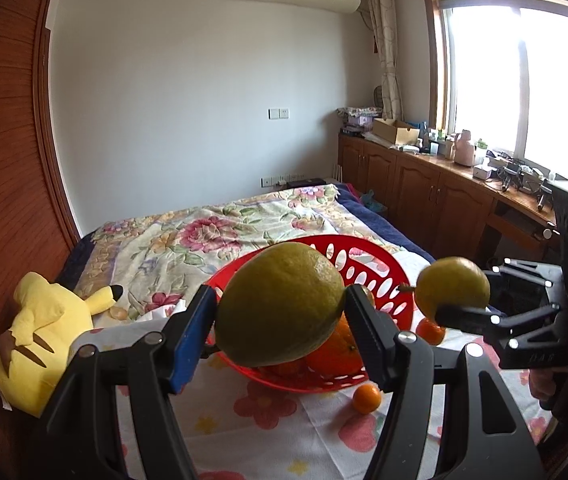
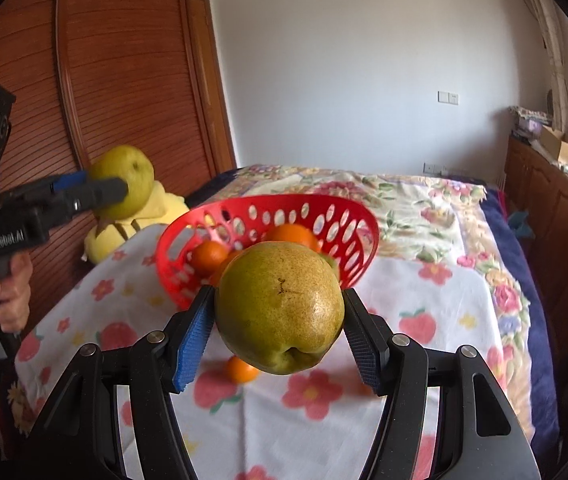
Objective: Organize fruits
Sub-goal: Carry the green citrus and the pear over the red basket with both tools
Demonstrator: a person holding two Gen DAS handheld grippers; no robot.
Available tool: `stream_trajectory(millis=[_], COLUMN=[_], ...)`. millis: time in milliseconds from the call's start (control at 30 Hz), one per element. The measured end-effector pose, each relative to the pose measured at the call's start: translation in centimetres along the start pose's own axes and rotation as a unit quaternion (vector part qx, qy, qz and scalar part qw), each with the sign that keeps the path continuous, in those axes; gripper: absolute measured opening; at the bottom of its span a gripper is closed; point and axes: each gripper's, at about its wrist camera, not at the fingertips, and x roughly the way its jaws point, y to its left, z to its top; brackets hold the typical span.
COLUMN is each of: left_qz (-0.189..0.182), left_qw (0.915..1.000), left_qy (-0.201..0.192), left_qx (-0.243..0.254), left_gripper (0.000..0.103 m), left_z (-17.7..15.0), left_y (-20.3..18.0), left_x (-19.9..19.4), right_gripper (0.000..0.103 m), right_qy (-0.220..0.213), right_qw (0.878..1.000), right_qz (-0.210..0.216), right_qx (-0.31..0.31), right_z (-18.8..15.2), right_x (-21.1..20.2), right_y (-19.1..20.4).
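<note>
My left gripper (image 1: 280, 312) is shut on a green-yellow pear (image 1: 280, 300) and holds it in the air just in front of the red perforated basket (image 1: 376, 268). My right gripper (image 2: 278, 320) is shut on a second pear (image 2: 280, 304), also raised in front of the basket (image 2: 268, 208). Each gripper shows in the other's view: the right one (image 1: 460, 312) with its pear (image 1: 454, 284), the left one (image 2: 96, 192) with its pear (image 2: 124, 180). Oranges (image 2: 296, 236) lie in the basket. Small mandarins (image 1: 367, 398) (image 1: 431, 330) lie on the cloth beside it.
The basket stands on a strawberry-and-flower cloth (image 2: 424, 300) over a bed with a floral quilt (image 1: 188, 236). A yellow plush toy (image 1: 44, 332) lies at the left by the wooden wardrobe (image 1: 4, 160). A cluttered wooden cabinet (image 1: 444, 184) runs under the window at right.
</note>
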Motion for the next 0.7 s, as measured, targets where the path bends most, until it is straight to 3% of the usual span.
stream_trajectory(millis=[333, 700], left_qz=[0.0, -0.003], left_qw=[0.9994, 0.9988], left_qy=[0.033, 0.047], left_qx=[-0.003, -0.015], left_gripper=[0.065, 0.065], left_z=[-0.3, -0.7], left_y=[0.5, 1.2], left_x=[5.5, 8.3], right_gripper=[0.064, 0.064], right_qy=[0.019, 0.036], right_qw=[0.999, 0.999], right_qz=[-0.005, -0.009], right_qx=[-0.025, -0.033], right_z=[2.5, 3.4], right_x=[5.1, 9.1], right_y=[-1.5, -1.9])
